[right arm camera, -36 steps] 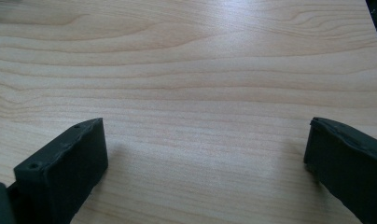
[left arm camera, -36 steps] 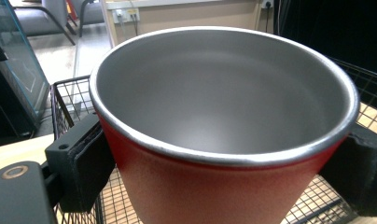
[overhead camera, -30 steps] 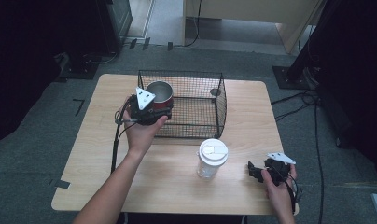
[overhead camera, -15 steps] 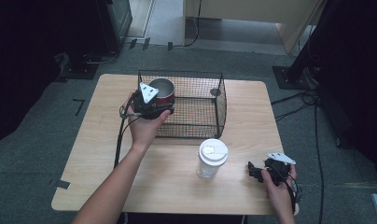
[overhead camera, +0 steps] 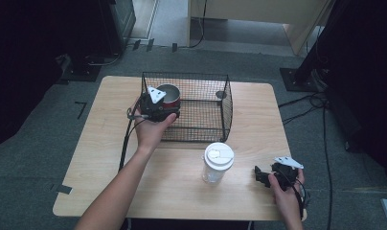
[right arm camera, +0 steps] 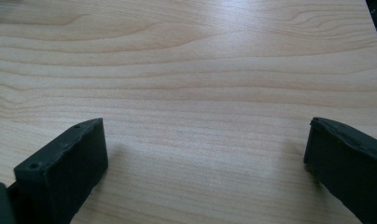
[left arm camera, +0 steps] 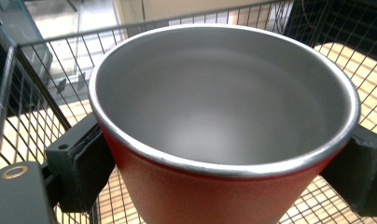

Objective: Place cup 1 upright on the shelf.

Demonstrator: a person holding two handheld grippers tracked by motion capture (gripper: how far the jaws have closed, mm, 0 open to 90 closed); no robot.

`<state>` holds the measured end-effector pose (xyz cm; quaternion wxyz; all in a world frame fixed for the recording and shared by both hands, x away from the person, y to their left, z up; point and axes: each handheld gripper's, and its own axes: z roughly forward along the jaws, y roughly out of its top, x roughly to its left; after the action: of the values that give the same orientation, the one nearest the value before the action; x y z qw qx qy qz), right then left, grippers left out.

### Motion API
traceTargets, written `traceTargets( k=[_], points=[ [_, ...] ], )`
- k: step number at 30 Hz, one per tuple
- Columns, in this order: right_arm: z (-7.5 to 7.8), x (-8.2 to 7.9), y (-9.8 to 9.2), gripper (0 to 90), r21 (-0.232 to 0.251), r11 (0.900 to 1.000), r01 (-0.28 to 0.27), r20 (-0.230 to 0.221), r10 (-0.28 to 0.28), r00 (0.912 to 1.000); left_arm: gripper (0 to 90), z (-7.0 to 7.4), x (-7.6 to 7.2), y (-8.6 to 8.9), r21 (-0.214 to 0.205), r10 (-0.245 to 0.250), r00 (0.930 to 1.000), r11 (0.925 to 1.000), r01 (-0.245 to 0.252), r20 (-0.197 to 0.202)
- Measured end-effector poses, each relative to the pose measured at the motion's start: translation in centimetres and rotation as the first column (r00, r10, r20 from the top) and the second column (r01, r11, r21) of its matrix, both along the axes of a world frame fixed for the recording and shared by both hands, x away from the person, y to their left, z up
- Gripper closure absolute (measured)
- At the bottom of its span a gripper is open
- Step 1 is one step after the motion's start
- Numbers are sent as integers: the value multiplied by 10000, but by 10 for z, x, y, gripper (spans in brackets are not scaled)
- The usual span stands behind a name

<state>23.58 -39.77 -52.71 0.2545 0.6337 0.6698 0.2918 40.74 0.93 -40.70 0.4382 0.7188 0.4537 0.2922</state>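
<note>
The cup (left arm camera: 224, 140) is red outside and shiny grey inside. The basket (overhead camera: 201, 103) is black wire in a pattern of little squares, and the table (overhead camera: 110, 143) is light wood with wavy lines. The other cup (overhead camera: 218, 163) has a white lid.

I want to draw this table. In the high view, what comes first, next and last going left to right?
Left tool holding the red cup → white-lidded cup → right tool.
</note>
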Motion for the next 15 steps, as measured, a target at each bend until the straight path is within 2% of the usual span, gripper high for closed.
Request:
traceTargets(
  k=[7,15],
  points=[
    [0,0,0,0,0,10000,-2,1,2,10000,84,-6,2,-4,395,96,9993,9992,-81,-368],
    [0,0,0,0,-6,10000,-11,7,11,10000,83,-12,5,-6,652,80,9964,9979,-24,-850]
  ],
)
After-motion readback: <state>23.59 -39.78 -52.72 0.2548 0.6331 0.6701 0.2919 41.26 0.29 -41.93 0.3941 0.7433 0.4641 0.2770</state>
